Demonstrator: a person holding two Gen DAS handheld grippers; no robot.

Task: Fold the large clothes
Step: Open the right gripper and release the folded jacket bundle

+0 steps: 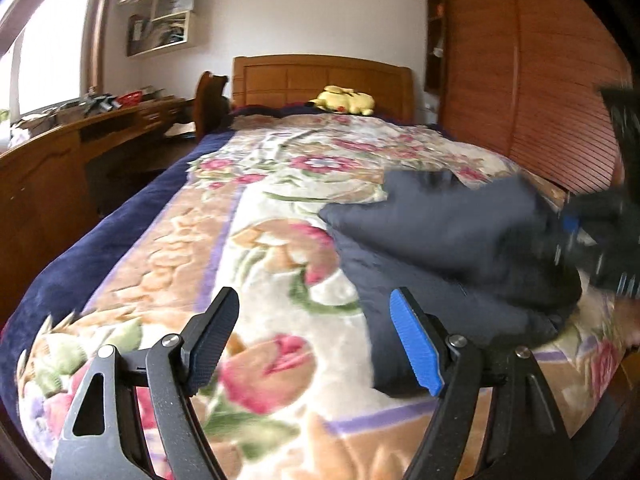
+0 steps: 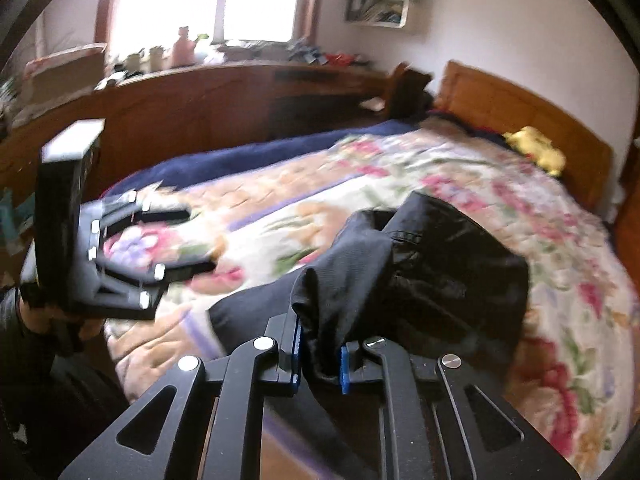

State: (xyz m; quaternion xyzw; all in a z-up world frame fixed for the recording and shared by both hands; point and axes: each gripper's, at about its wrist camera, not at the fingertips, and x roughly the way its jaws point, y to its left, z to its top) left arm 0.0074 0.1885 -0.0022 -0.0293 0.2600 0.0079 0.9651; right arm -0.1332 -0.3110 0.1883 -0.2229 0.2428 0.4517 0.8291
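My right hand-held gripper (image 2: pixel 320 360) is clamped on a bunched fold of the dark garment (image 2: pixel 420 272), which lies heaped on the floral blanket (image 2: pixel 460 184) of the bed, toward four o'clock in the left wrist view. My left hand-held gripper (image 1: pixel 316 340) hangs wide open above the blanket, nothing between its fingers, garment at its two o'clock.

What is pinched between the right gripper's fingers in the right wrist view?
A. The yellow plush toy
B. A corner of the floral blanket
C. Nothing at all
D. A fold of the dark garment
D: the right gripper is closed on a bunched fold of the dark garment, lifting it off the floral blanket.
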